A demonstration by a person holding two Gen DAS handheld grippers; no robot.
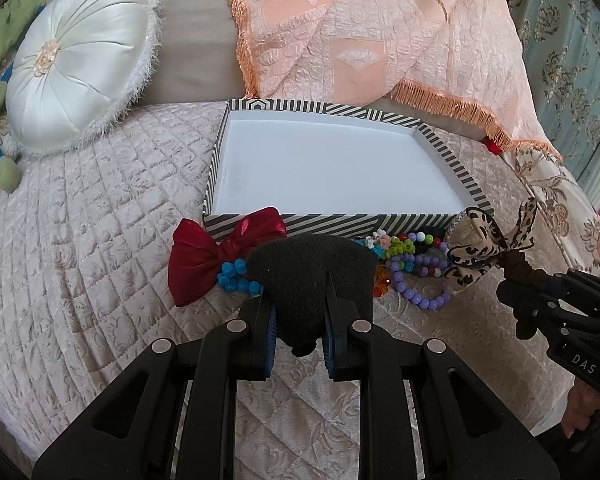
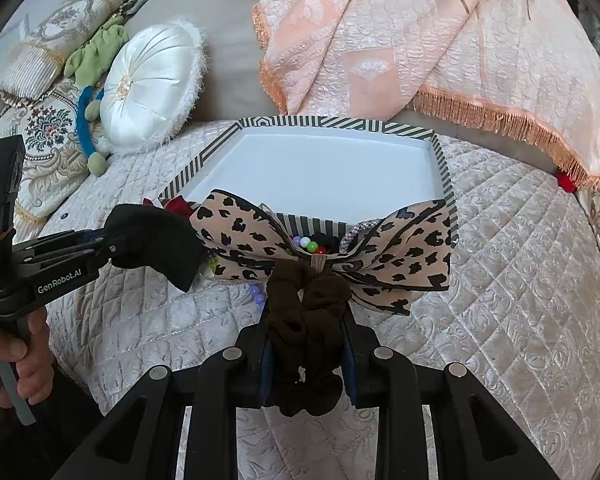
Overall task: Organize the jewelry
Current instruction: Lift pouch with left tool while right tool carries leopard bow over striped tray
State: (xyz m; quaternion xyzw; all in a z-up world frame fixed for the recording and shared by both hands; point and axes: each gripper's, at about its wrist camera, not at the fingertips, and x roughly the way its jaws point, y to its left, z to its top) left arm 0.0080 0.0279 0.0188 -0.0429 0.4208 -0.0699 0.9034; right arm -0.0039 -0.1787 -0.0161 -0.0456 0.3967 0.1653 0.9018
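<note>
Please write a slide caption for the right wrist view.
Right gripper holds brown scrunchie with leopard-print bow before empty striped box.

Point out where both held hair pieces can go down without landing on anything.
The striped box is bare inside: its whole white floor is free within the four walls. The quilted bedspread left of the box, between the red bow and the white round cushion, is open too. The strip along the box's near wall is crowded with the red bow and beaded bracelets.

right tool point(image 2: 306, 354) clamps brown scrunchie point(image 2: 306, 320) with leopard bow point(image 2: 400, 252).
</note>
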